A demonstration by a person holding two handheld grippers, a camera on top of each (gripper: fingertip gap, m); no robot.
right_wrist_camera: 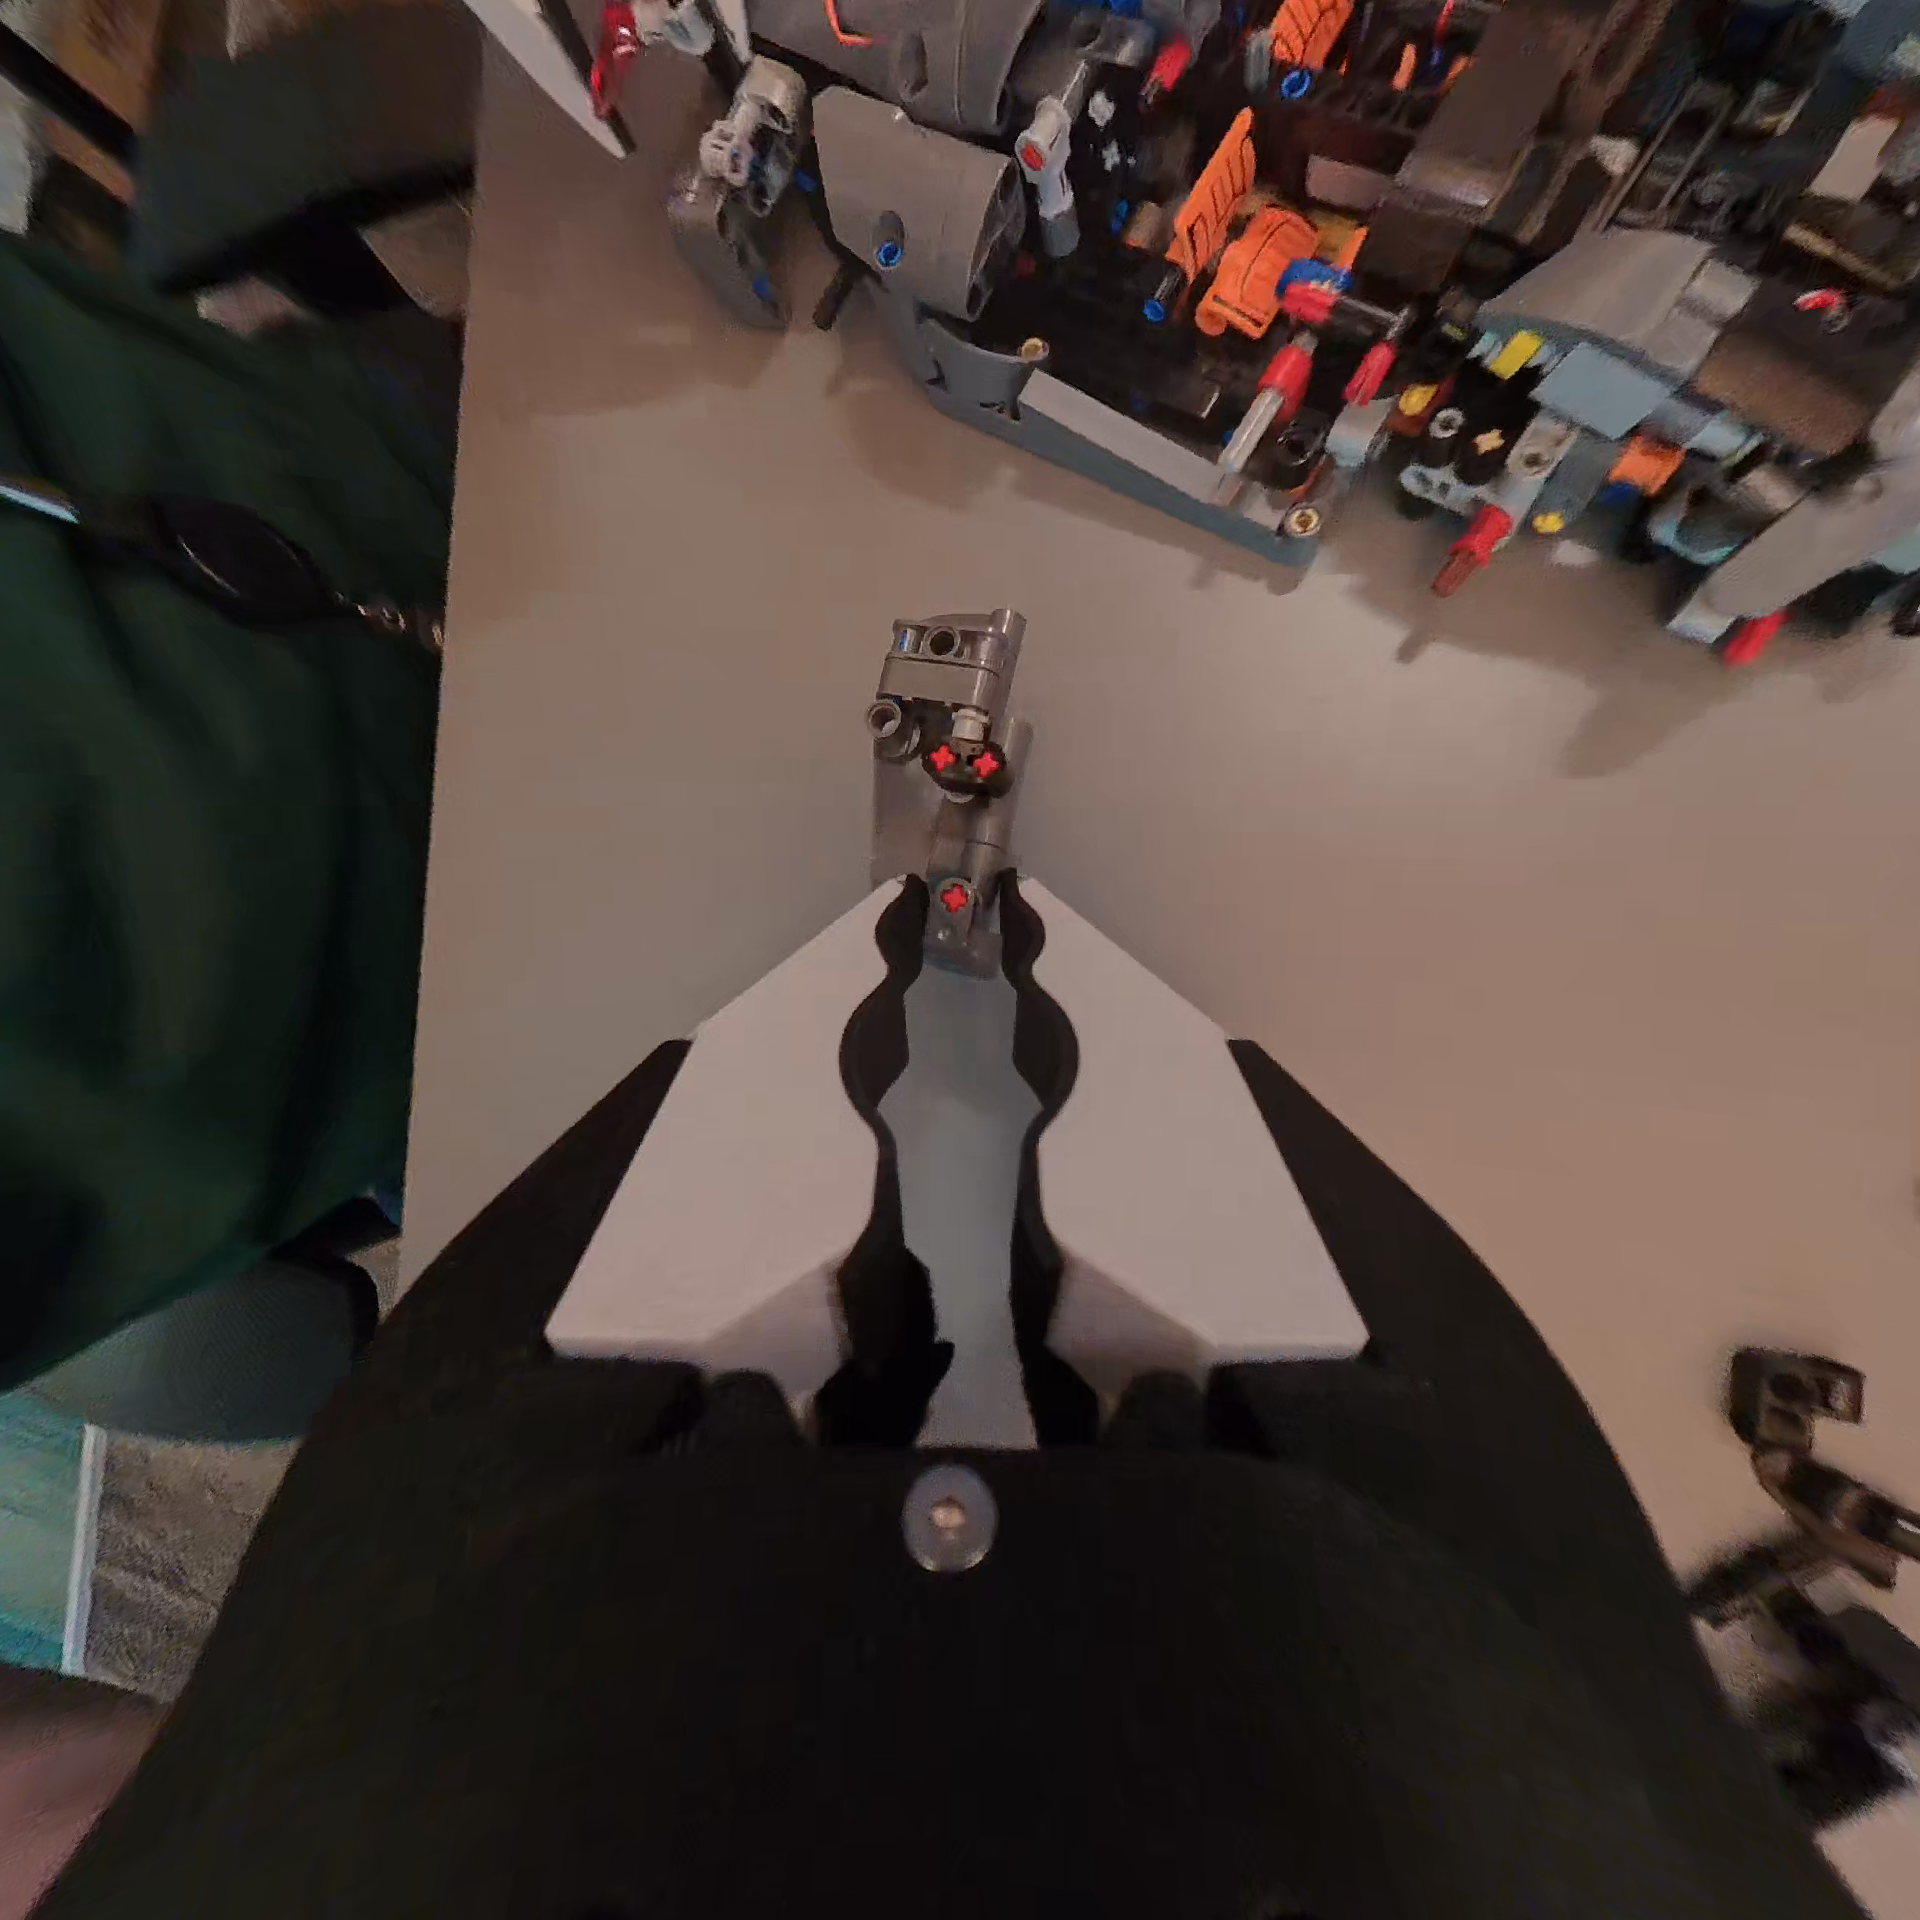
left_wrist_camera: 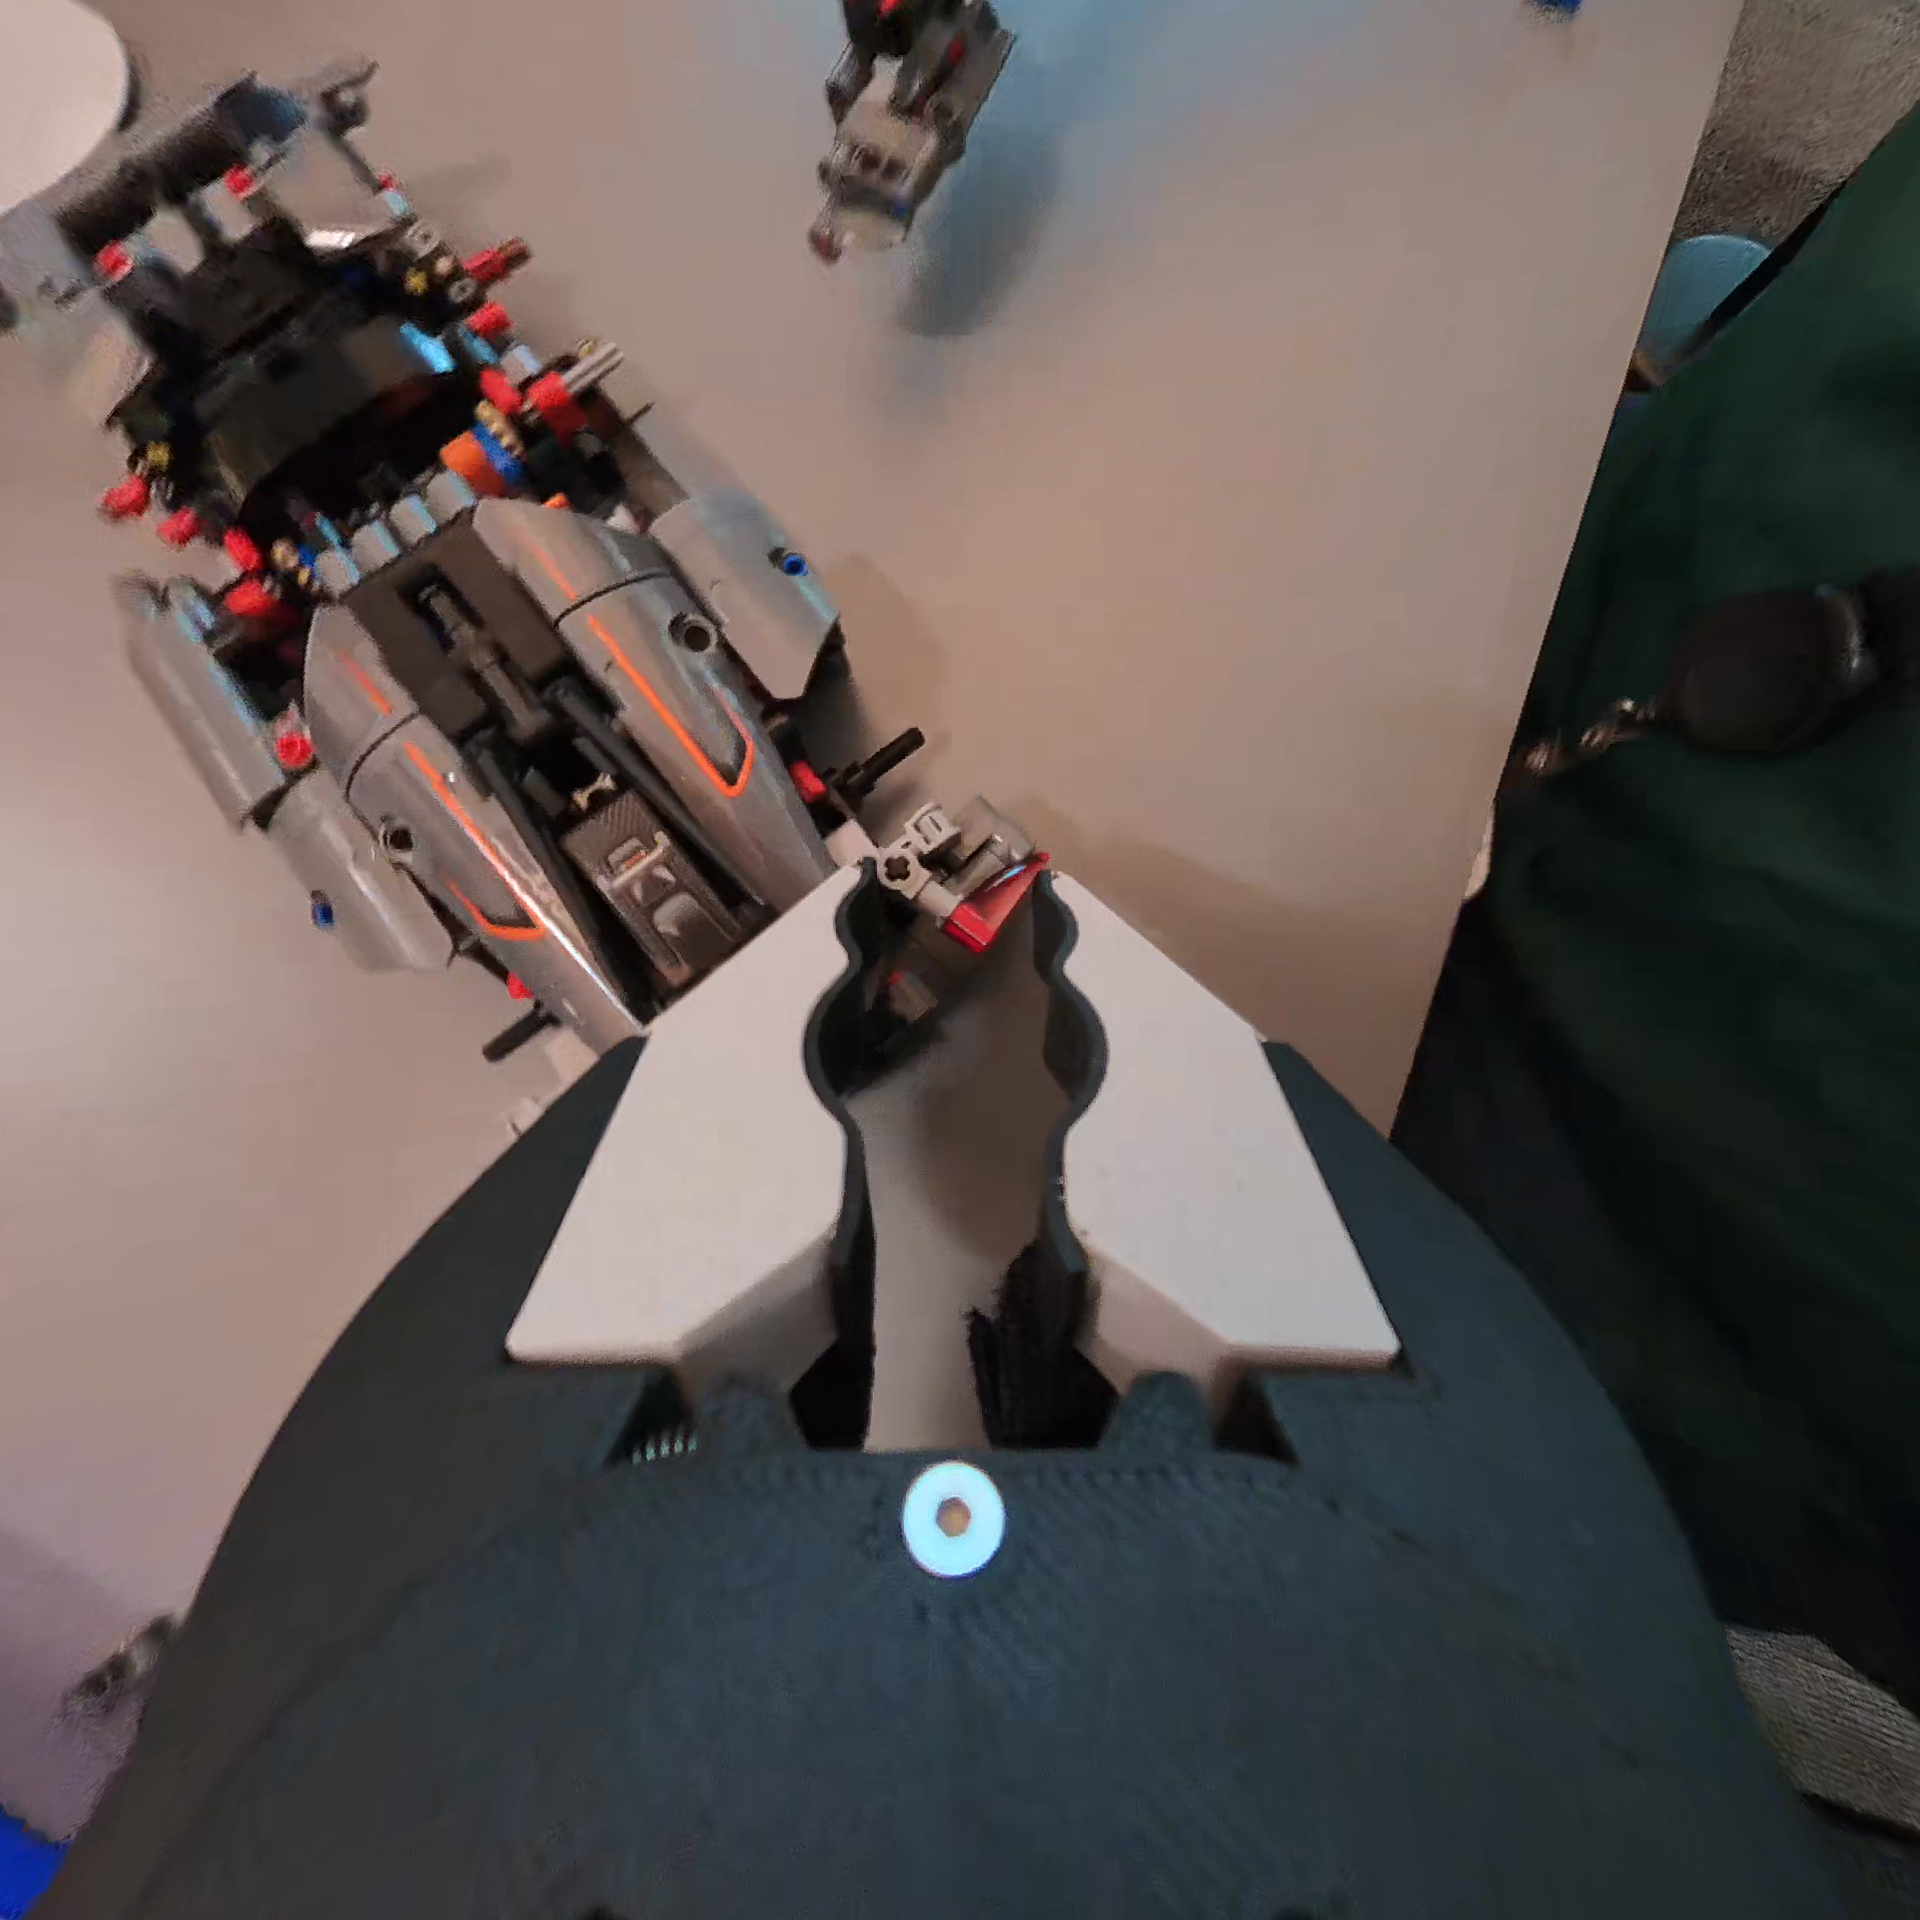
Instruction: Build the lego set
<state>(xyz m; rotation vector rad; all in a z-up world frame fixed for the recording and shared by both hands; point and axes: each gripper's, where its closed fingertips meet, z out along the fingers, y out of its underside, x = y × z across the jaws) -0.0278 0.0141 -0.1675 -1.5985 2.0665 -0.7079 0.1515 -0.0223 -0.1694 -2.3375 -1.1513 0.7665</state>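
A large grey and black lego car with orange stripes [left_wrist_camera: 468, 644] lies on the pale table [left_wrist_camera: 1247, 520]. My left gripper [left_wrist_camera: 956, 894] is shut on a small red and grey piece [left_wrist_camera: 982, 904] at the car's near end. My right gripper [right_wrist_camera: 954, 899] is shut on the lower end of a small grey sub-assembly with red pins [right_wrist_camera: 951, 727] and holds it over the table [right_wrist_camera: 1351, 935], short of the car [right_wrist_camera: 1299, 260]. That sub-assembly also shows, blurred, at the top of the left wrist view [left_wrist_camera: 904, 114]. One white finger of the left gripper [right_wrist_camera: 551, 83] shows at the top left of the right wrist view.
A person in a dark green garment [left_wrist_camera: 1714, 935] stands at the table's edge, also in the right wrist view [right_wrist_camera: 156, 727]. Loose black parts [right_wrist_camera: 1808, 1486] lie at the lower right. A white round object [left_wrist_camera: 52, 94] sits at the far left. About 20 centimeters separates my left fingertips from my right.
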